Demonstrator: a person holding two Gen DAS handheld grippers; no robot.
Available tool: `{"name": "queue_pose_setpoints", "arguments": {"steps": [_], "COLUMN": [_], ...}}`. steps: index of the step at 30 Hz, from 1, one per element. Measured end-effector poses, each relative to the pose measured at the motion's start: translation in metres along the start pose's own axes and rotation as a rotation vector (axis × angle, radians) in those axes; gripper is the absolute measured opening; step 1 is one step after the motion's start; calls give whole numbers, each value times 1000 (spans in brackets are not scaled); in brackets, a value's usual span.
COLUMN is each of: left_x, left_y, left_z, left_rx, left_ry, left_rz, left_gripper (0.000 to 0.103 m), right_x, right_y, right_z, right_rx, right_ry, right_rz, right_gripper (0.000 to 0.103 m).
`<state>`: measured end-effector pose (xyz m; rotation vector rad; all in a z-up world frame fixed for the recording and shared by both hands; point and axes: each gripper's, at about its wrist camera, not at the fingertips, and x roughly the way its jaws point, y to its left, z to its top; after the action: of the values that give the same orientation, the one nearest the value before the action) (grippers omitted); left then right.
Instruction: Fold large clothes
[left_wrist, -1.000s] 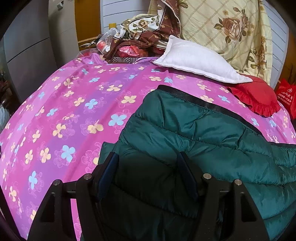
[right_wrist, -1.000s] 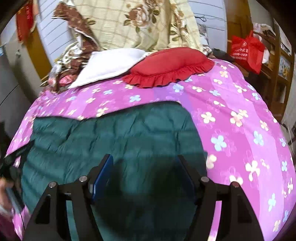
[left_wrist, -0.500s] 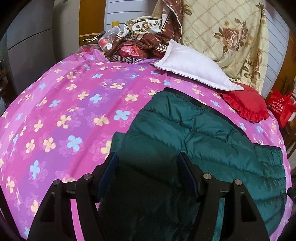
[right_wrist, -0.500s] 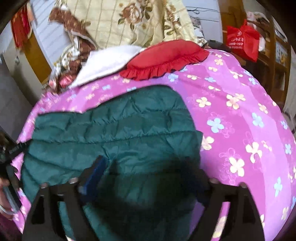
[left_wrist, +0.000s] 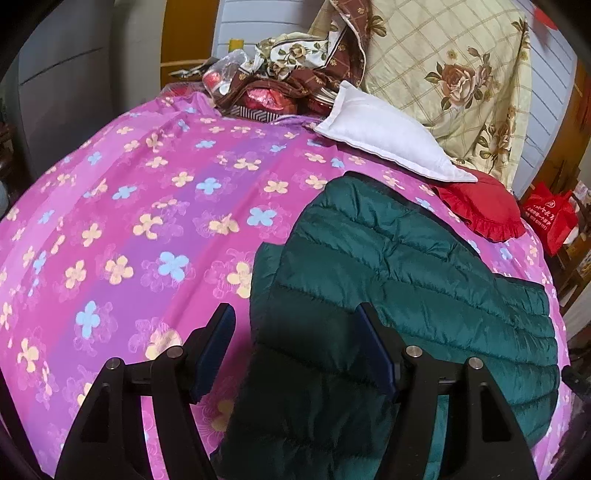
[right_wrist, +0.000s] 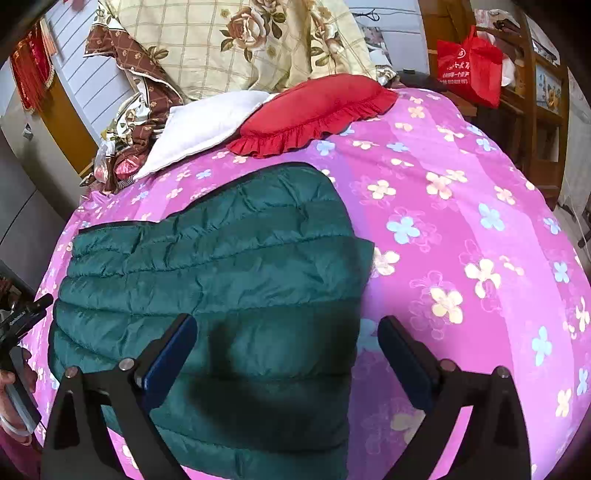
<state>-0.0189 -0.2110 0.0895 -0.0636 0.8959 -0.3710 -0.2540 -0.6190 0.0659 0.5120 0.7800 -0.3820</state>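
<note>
A dark green quilted puffer jacket (left_wrist: 399, 280) lies folded flat on a bed with a pink flowered sheet (left_wrist: 147, 206). My left gripper (left_wrist: 295, 317) is open and empty, raised above the jacket's left edge. In the right wrist view the same jacket (right_wrist: 221, 266) spreads to the left. My right gripper (right_wrist: 288, 328) is open and empty, above the jacket's right edge and the sheet (right_wrist: 461, 221). Neither gripper touches the cloth.
A white pillow (left_wrist: 384, 144) and a red frilled cushion (left_wrist: 480, 206) lie at the head of the bed, before a rose-patterned quilt (left_wrist: 443, 74). Crumpled cloth and bags (left_wrist: 273, 88) sit at the back left. A red bag (right_wrist: 469, 66) hangs by wooden shelves right.
Both grippers have drawn back and up from the jacket, so more of it shows. The left has shifted left and the right has shifted right, each toward a jacket edge.
</note>
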Motion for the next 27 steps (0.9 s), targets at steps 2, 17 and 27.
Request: {"name": "queue_pose_setpoints", "arguments": {"steps": [2,17,27], "left_x": [4,52,74], "left_y": [6,41,48], "left_z": [-2,-10,-15], "left_rx": [-19,-163,-236], "left_ry": [22,144,200], "left_rz": [-33,-318,-423], "left_gripper": [46,69,77], "right_x": [4,63,85], "right_y": [-3,-38,-35], "right_z": [0,1,9], "right_rx": [5,124,95], "right_ry": [13,116,137], "right_rz": [-5,118,205], "right_gripper": [102,103,103]}}
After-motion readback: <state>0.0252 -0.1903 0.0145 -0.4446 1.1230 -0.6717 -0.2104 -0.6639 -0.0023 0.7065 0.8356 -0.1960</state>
